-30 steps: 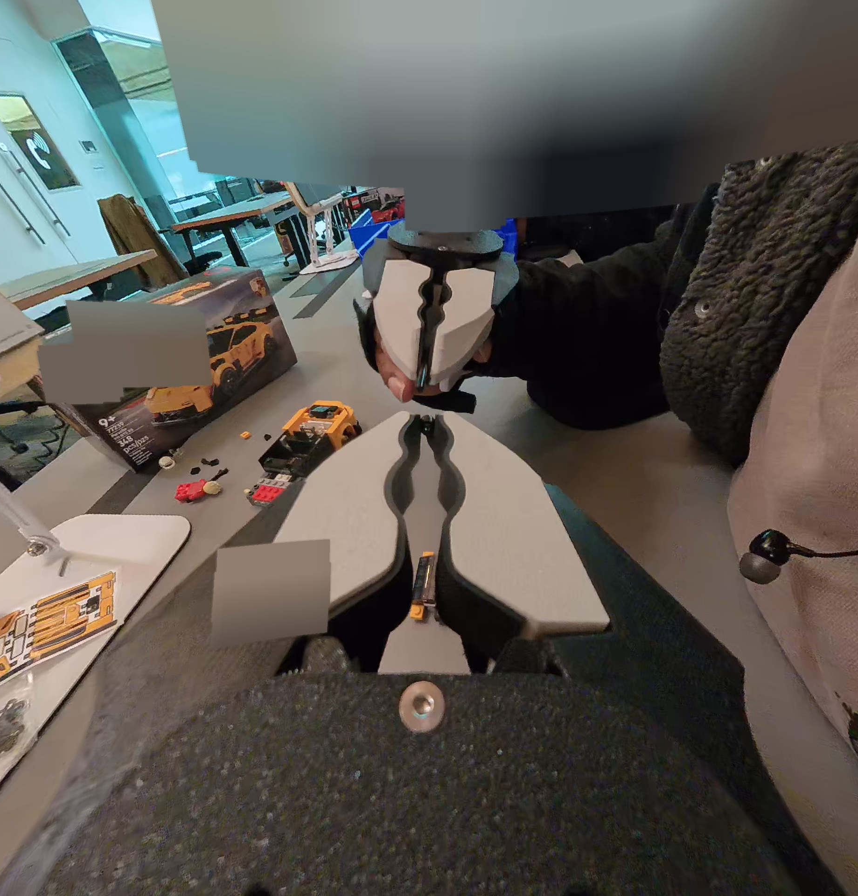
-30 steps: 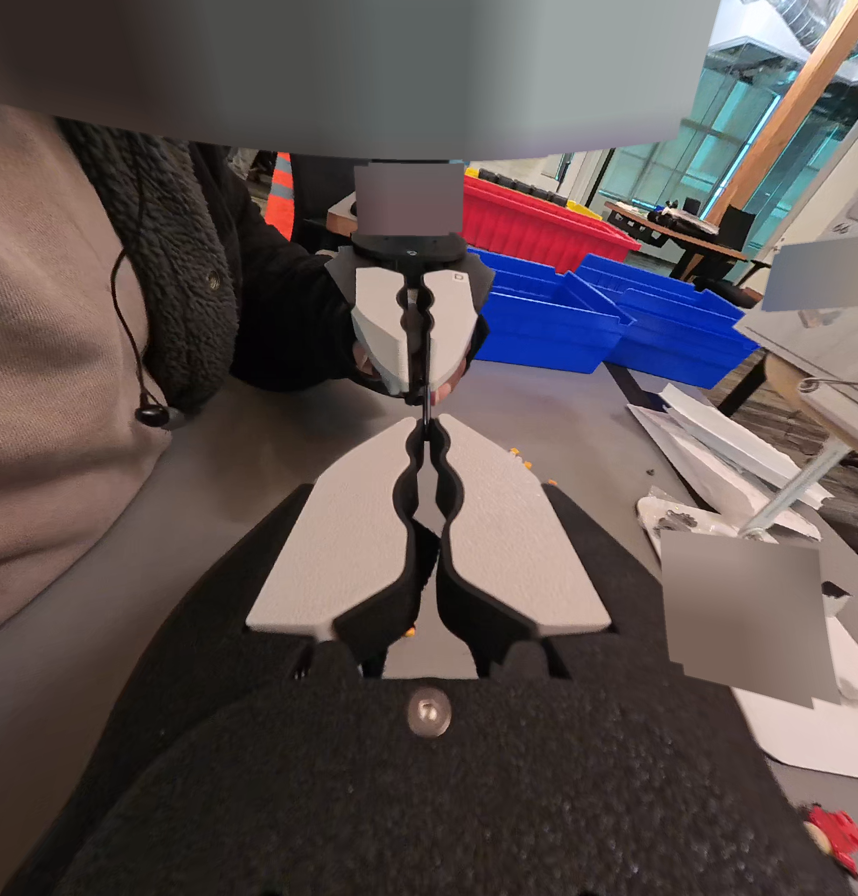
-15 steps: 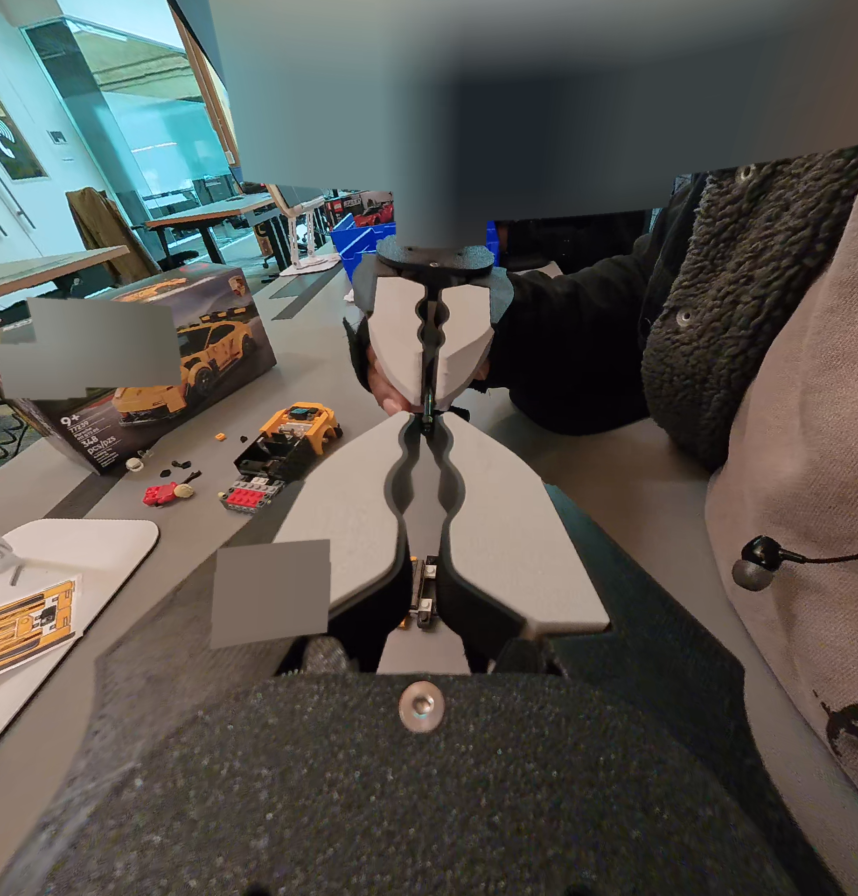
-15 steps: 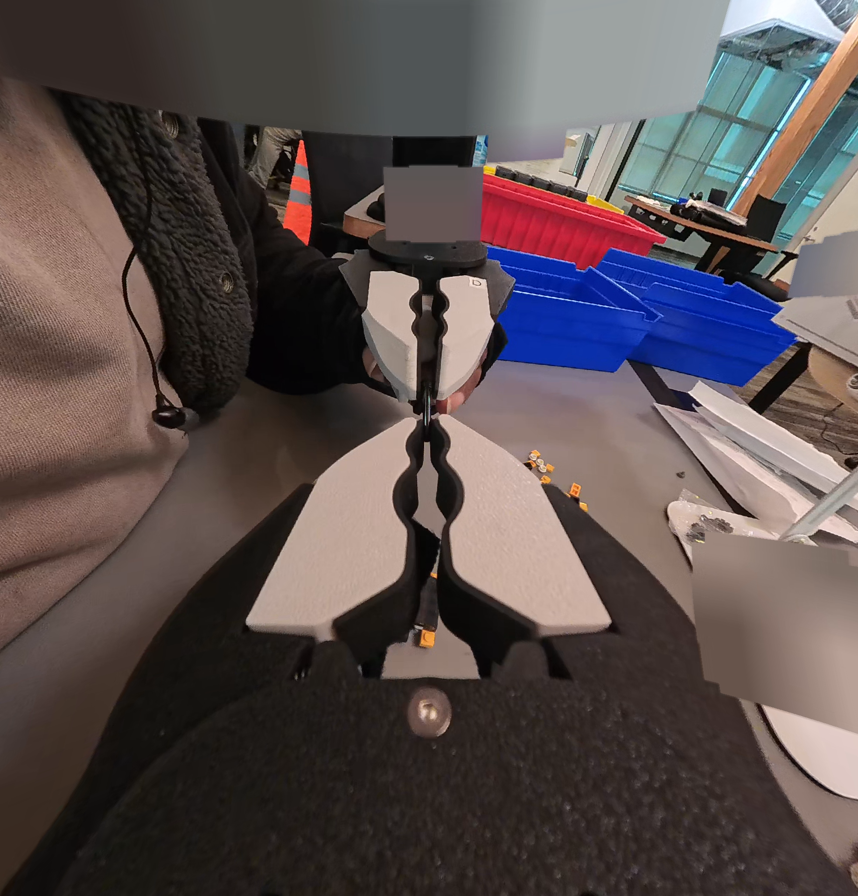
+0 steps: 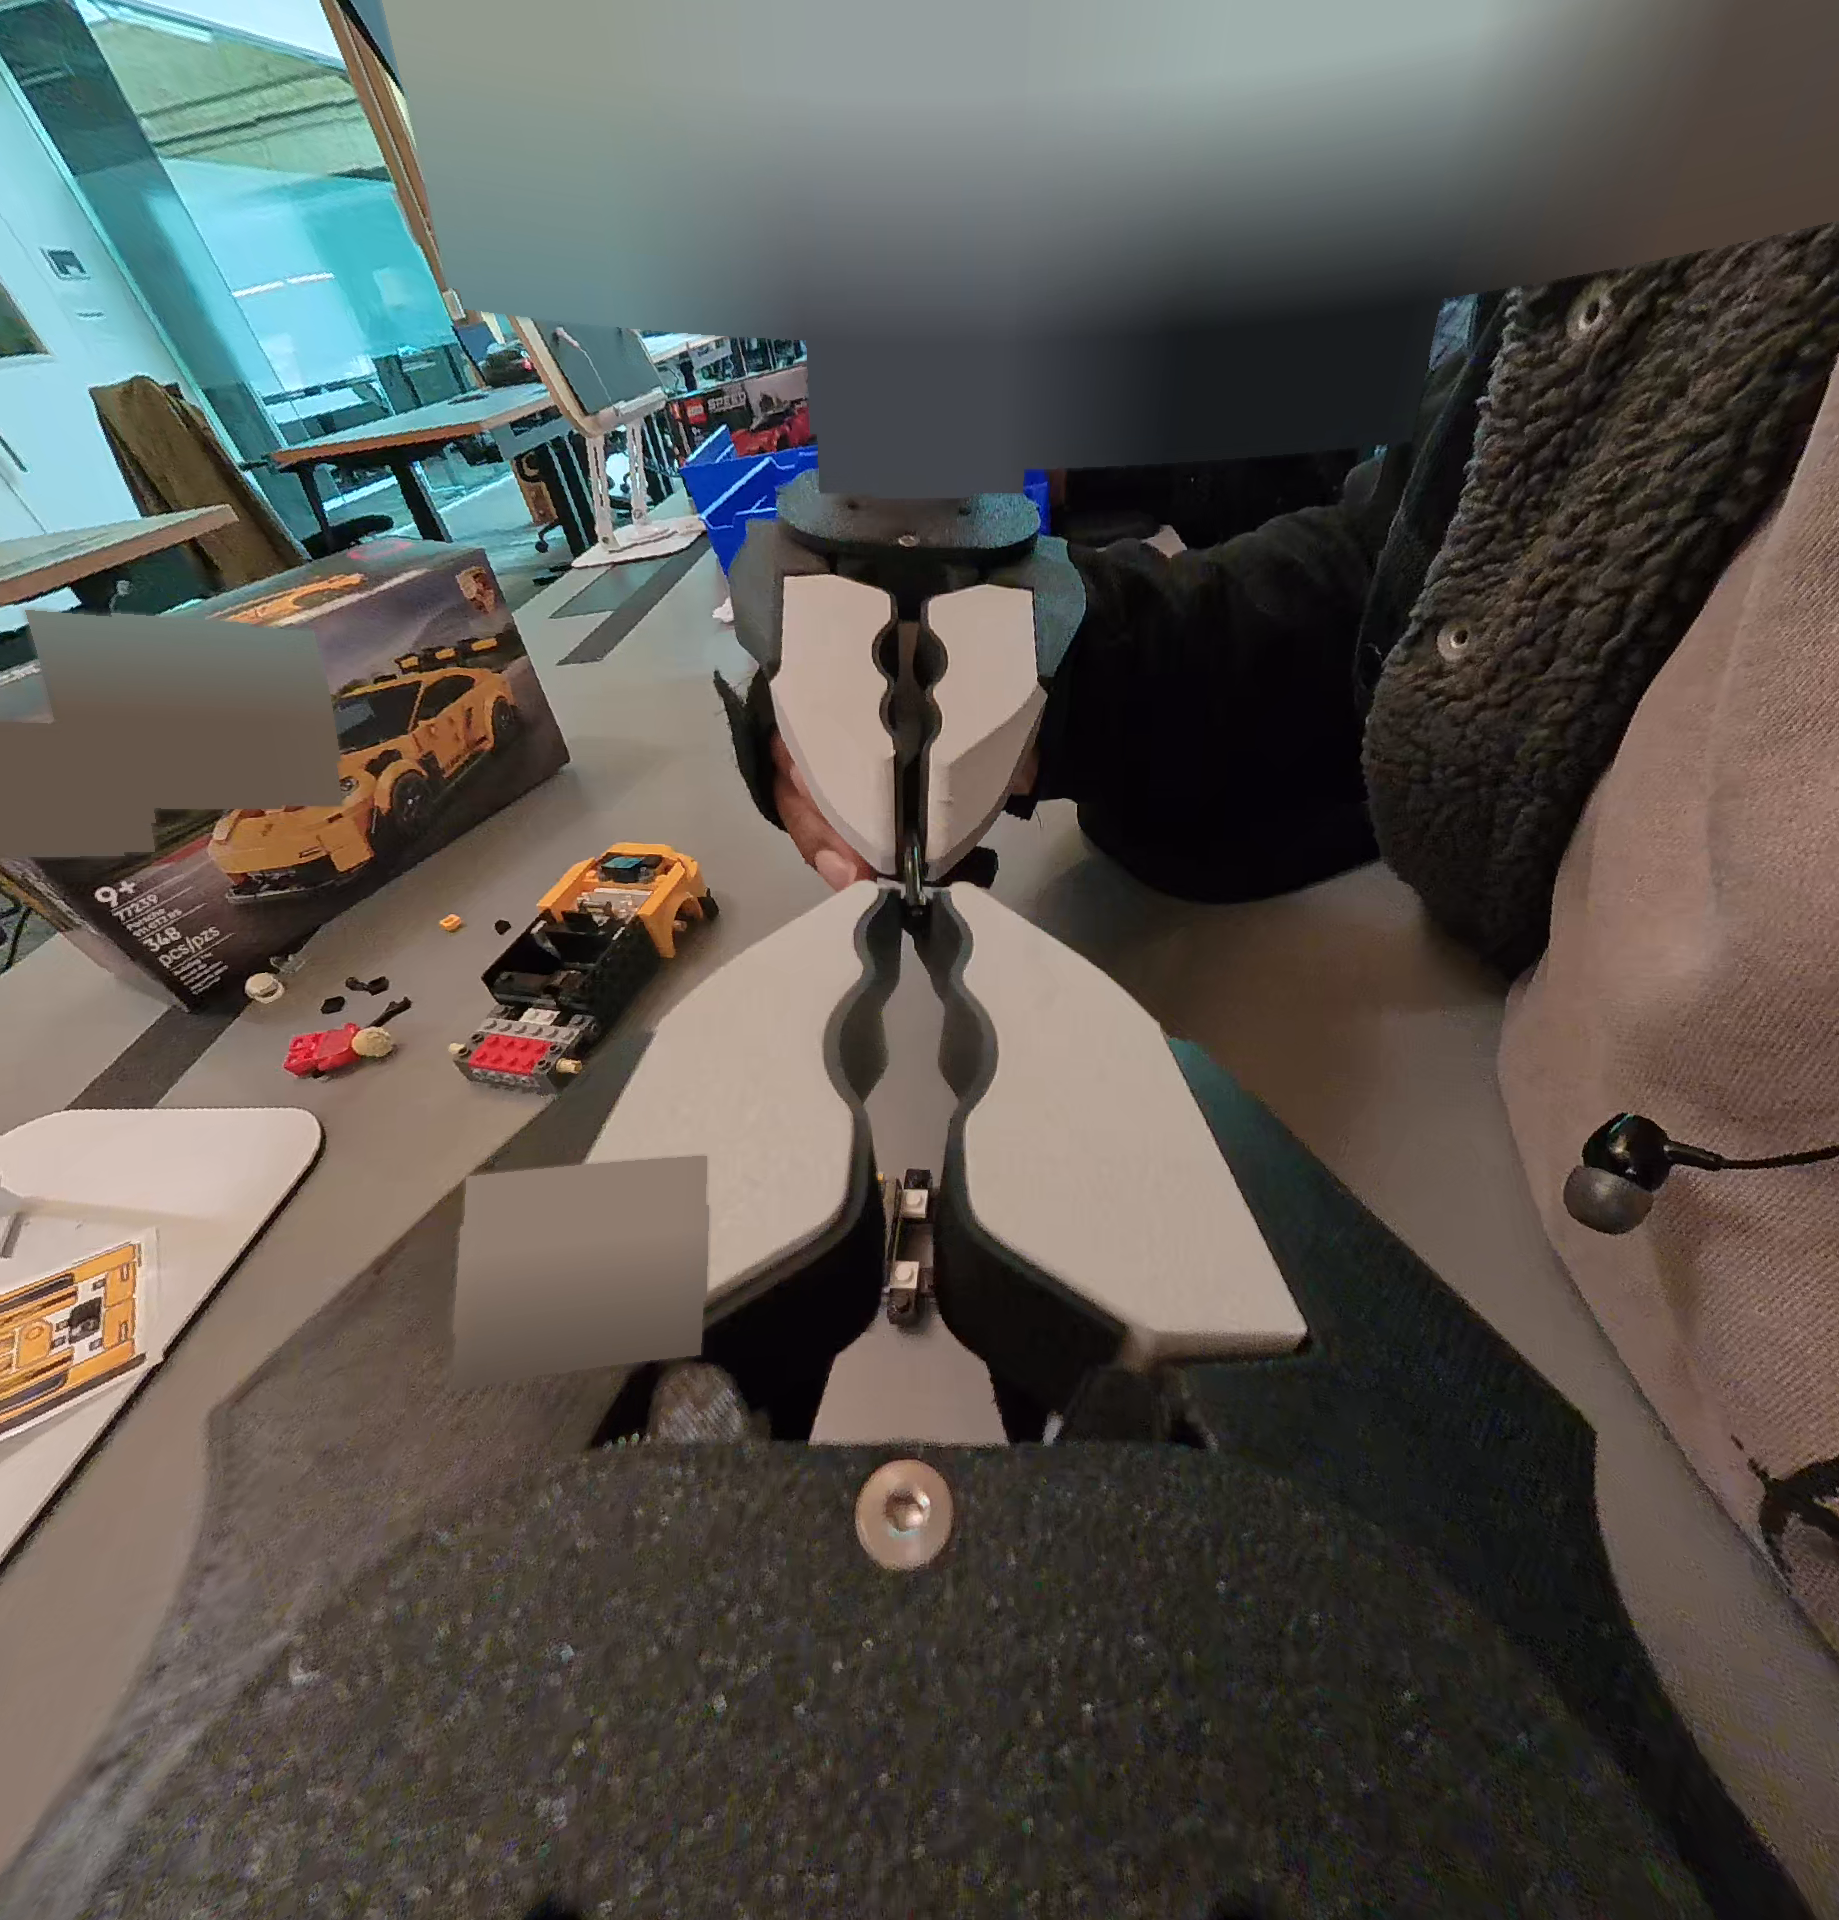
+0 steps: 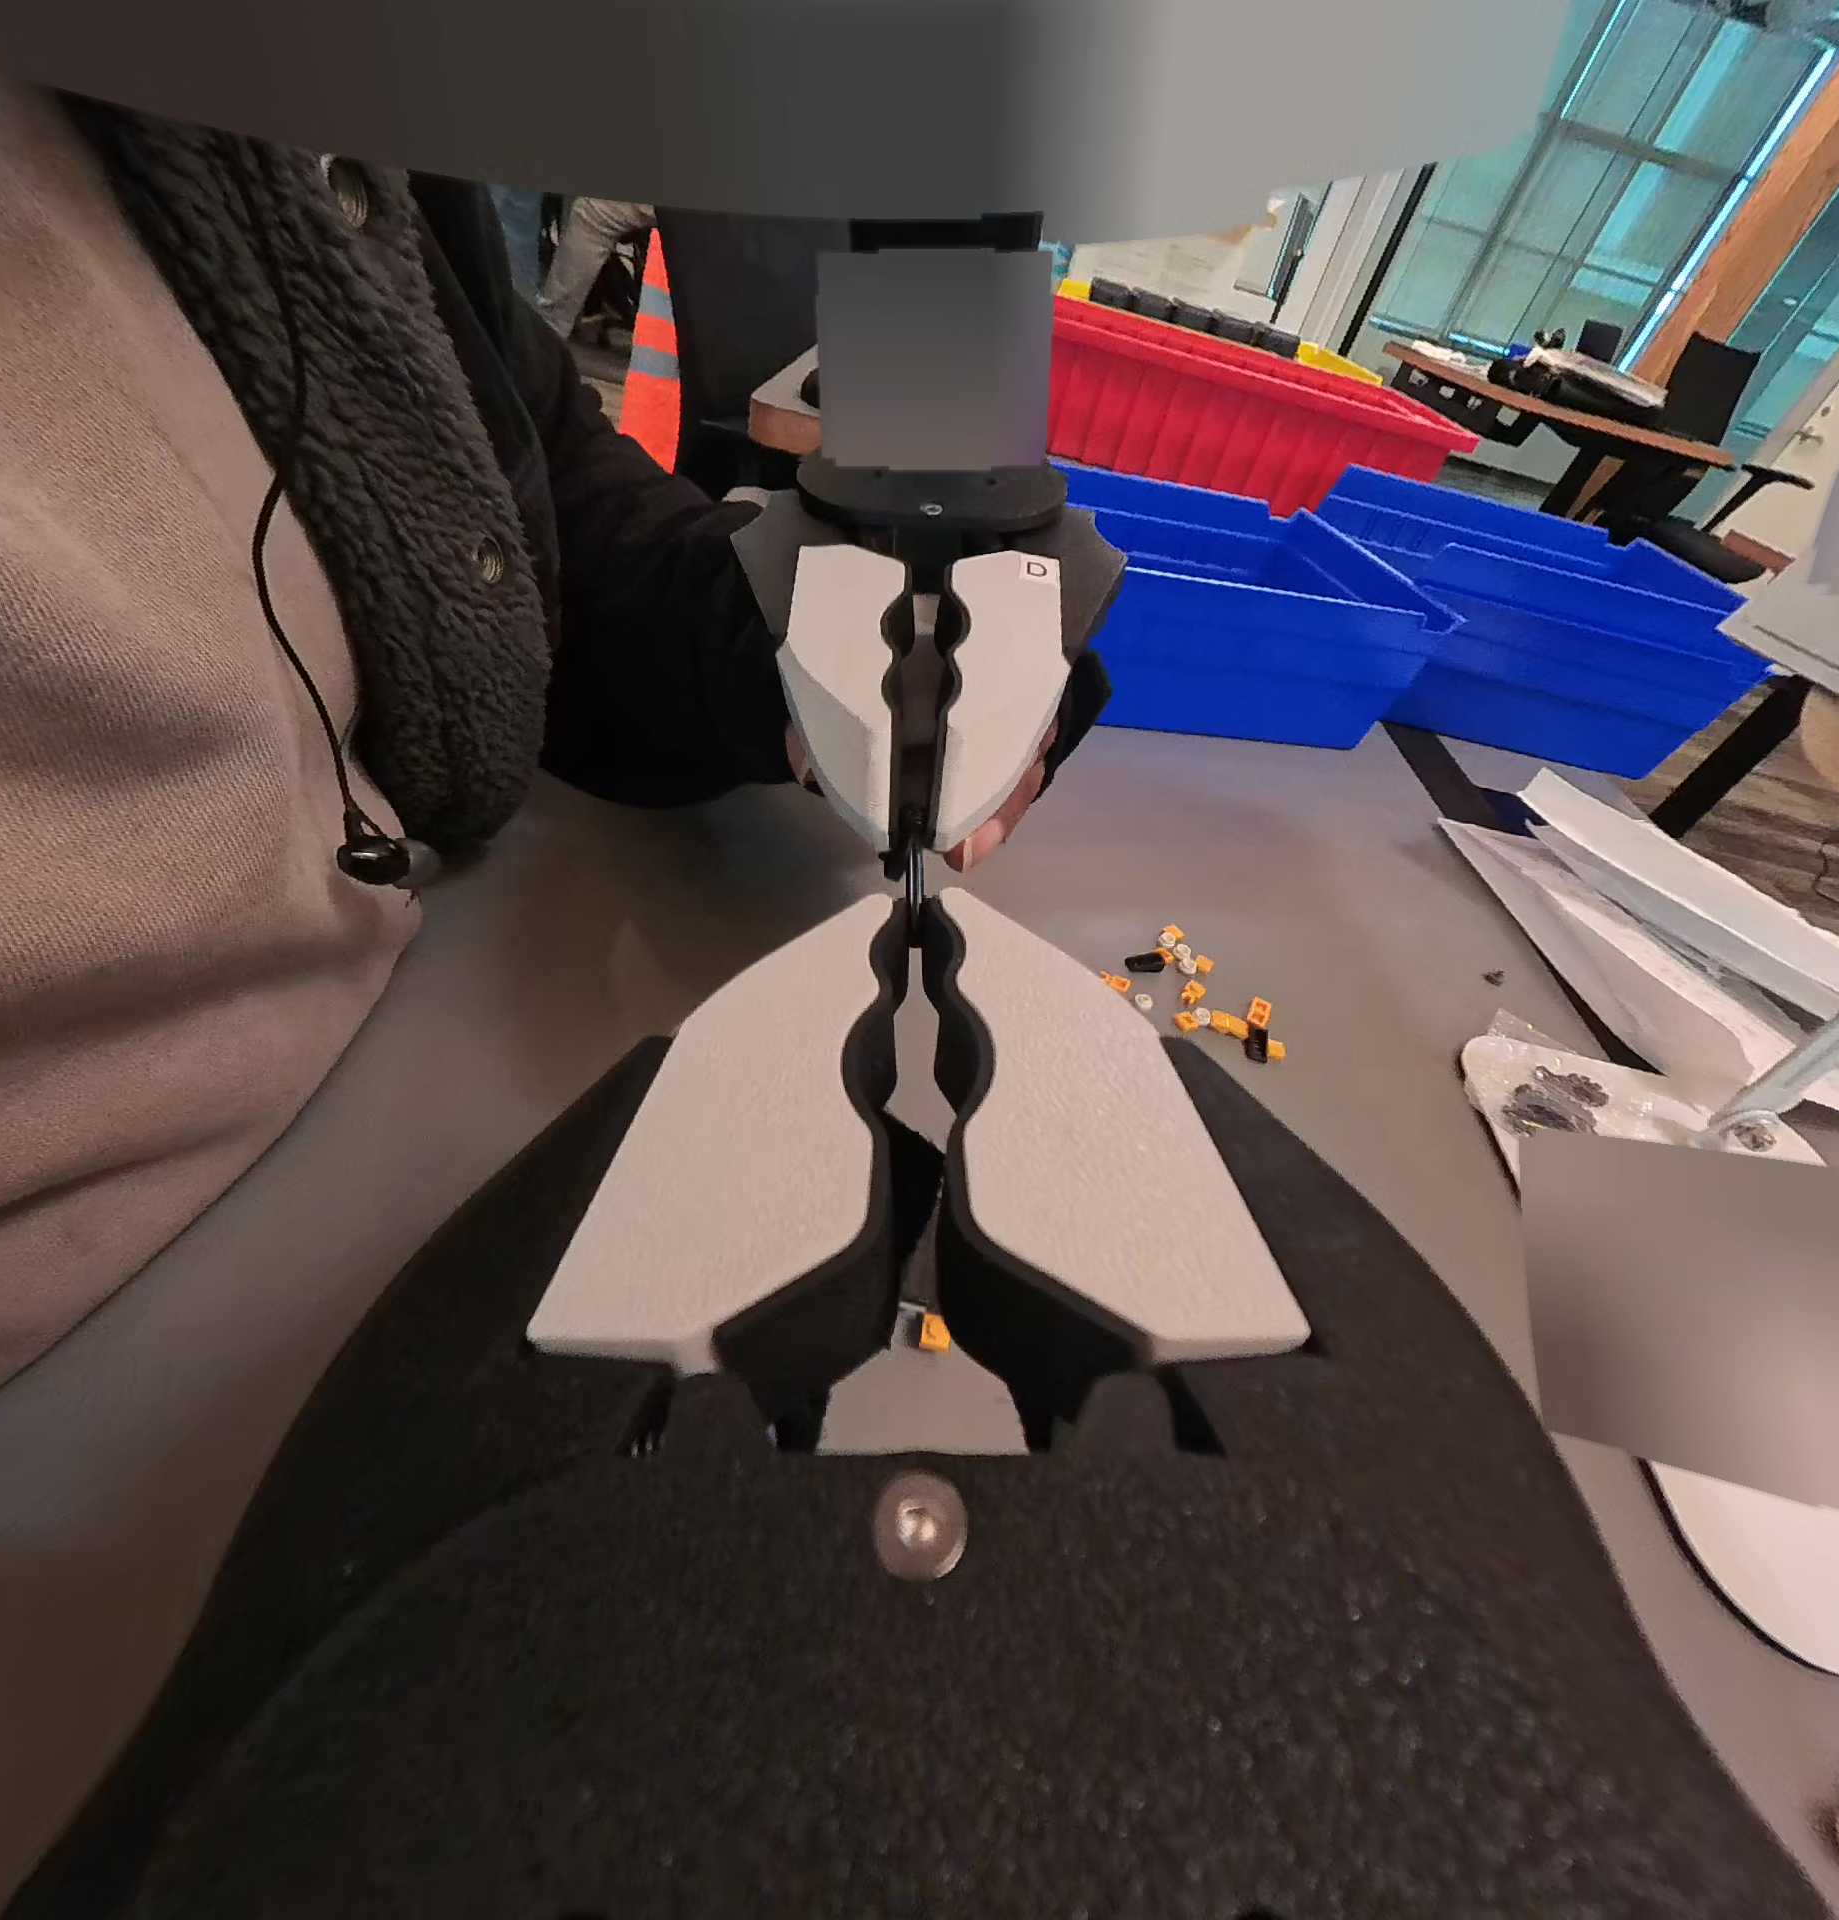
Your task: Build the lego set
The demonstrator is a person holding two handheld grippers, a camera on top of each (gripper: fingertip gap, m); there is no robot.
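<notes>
My left gripper [image 5: 910,902] and right gripper [image 6: 915,912] point at each other, tip to tip, above the grey table [image 5: 1310,997]. Both are shut. A small black Lego piece [image 6: 913,864] sticks out of the left gripper's tips [image 6: 915,831] and reaches the right gripper's tips. In the left wrist view the right gripper [image 5: 910,857] also pinches a thin black piece [image 5: 911,871] that meets my left tips. The half-built orange and black car [image 5: 593,956] lies on the table to the left.
The Lego box [image 5: 302,748], a red minifigure [image 5: 323,1049] and a sticker sheet [image 5: 42,1340] lie left. Loose orange pieces [image 6: 1206,997], white booklets [image 6: 1673,935], blue bins [image 6: 1258,644] and a red bin [image 6: 1237,416] sit right. The person's torso is close behind. Both grippers' tips are close together, under 4 cm apart. My right gripper's tips are some 30 cm from the red minifigure [image 5: 323,1049].
The two grippers have closed the small gap between their tips, and the black pieces now touch. Both stayed shut.
</notes>
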